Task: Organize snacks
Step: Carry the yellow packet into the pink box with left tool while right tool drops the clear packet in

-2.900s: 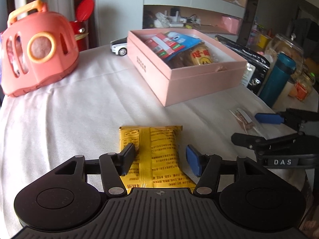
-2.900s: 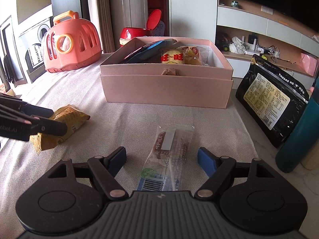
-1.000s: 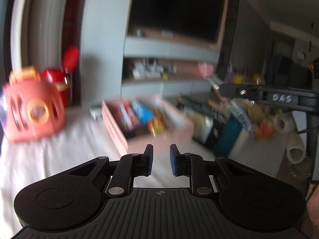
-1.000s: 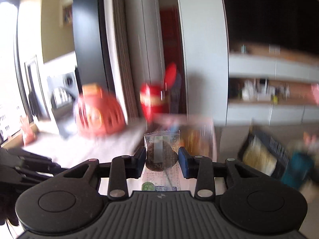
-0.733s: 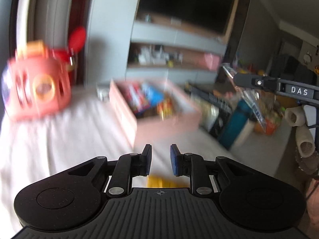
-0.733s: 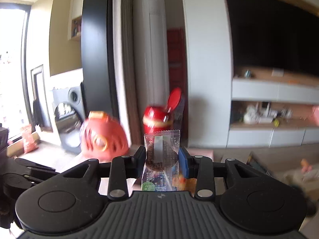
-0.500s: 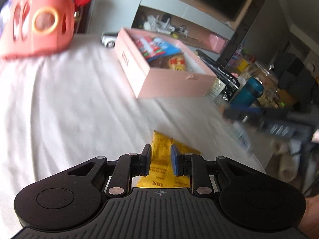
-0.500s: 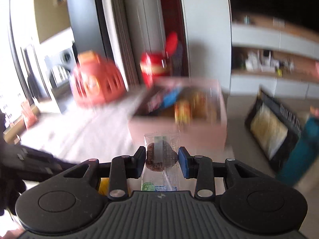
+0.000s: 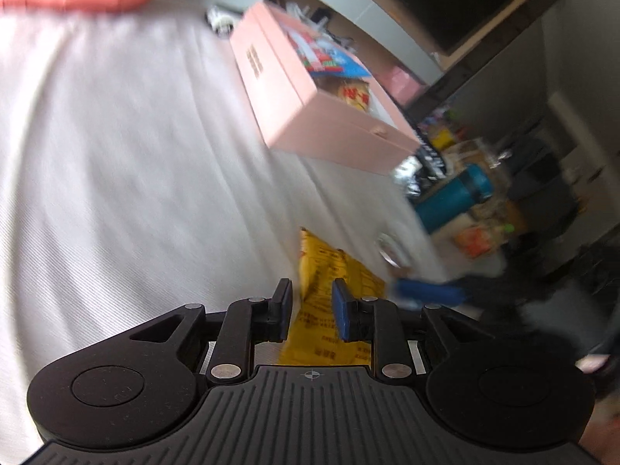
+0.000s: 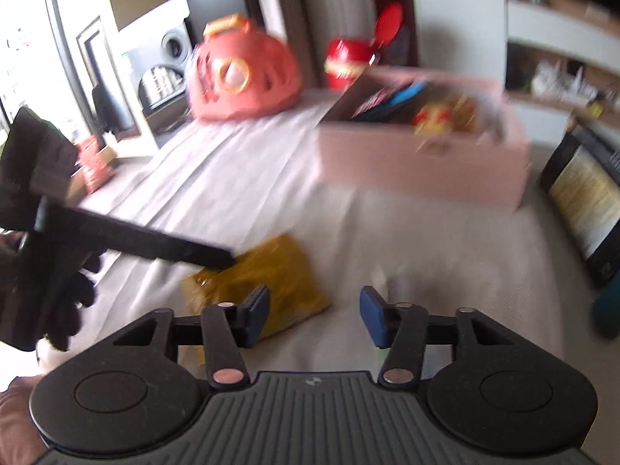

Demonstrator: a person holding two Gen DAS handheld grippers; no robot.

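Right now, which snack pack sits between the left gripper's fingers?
The yellow pack, lying on the white cloth between the left gripper fingers. The other packs are inside the pink box.

Your left gripper (image 9: 310,306) tilts downward with its jaws a narrow gap apart, while your right gripper (image 10: 314,316) also angles down, its jaws having just been opening and now standing clearly apart with nothing pressed between the blue pads.

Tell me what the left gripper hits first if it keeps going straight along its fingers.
Probably the yellow snack packet, which lies between and just ahead of the left gripper on the white tablecloth. Blur leaves depth uncertain.
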